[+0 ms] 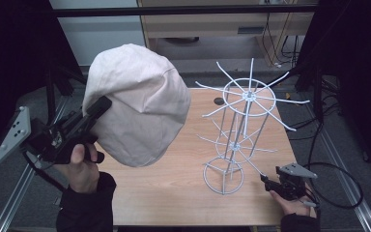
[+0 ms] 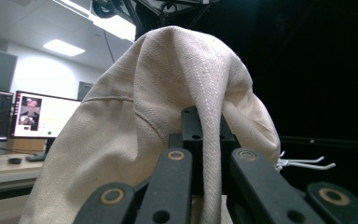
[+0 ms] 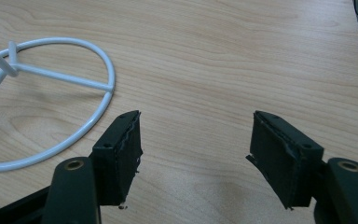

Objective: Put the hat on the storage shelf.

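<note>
Cream cloth hat, soft and light, hangs at frame left pinched at its edge by left gripper; right gripper gapes empty.

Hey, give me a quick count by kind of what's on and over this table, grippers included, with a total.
Cream fabric hat, held up by the left gripper: 1
White wire rack standing on the wooden table: 1
Hand-held grippers, left and right gripper: 2
Small dark round thing on the table, too small to identify: 1
Total: 5
</note>
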`<state>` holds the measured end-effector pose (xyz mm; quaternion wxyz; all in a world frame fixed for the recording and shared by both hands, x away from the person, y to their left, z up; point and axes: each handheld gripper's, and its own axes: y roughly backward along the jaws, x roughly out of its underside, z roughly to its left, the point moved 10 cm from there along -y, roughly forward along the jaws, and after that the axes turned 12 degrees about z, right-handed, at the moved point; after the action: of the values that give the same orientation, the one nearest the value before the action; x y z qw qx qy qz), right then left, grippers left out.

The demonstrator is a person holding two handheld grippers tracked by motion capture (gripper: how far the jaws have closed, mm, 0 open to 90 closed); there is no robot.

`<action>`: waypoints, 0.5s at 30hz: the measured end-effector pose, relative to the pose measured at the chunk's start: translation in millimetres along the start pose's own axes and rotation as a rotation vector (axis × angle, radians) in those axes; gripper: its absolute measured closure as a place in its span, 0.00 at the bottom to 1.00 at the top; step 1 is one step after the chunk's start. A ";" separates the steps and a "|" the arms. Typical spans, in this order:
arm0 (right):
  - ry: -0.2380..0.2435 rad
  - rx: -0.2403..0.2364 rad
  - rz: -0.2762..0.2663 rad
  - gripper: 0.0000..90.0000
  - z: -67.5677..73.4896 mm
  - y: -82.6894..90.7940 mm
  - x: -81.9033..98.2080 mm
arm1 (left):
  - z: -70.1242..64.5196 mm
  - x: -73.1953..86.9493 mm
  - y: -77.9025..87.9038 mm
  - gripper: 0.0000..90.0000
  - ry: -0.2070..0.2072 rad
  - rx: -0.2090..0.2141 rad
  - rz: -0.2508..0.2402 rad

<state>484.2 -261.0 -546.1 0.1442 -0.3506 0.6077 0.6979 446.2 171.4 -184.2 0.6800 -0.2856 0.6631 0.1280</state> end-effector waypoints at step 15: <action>0.002 0.001 0.002 0.38 -0.9 -0.4 0.4 | -15.7 -10.0 -2.5 0.98 -0.016 0.078 -0.051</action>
<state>484.4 -261.9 -546.7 0.1430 -0.3508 0.6084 0.6974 433.7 162.7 -173.3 0.6991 -0.2746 0.6545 0.0868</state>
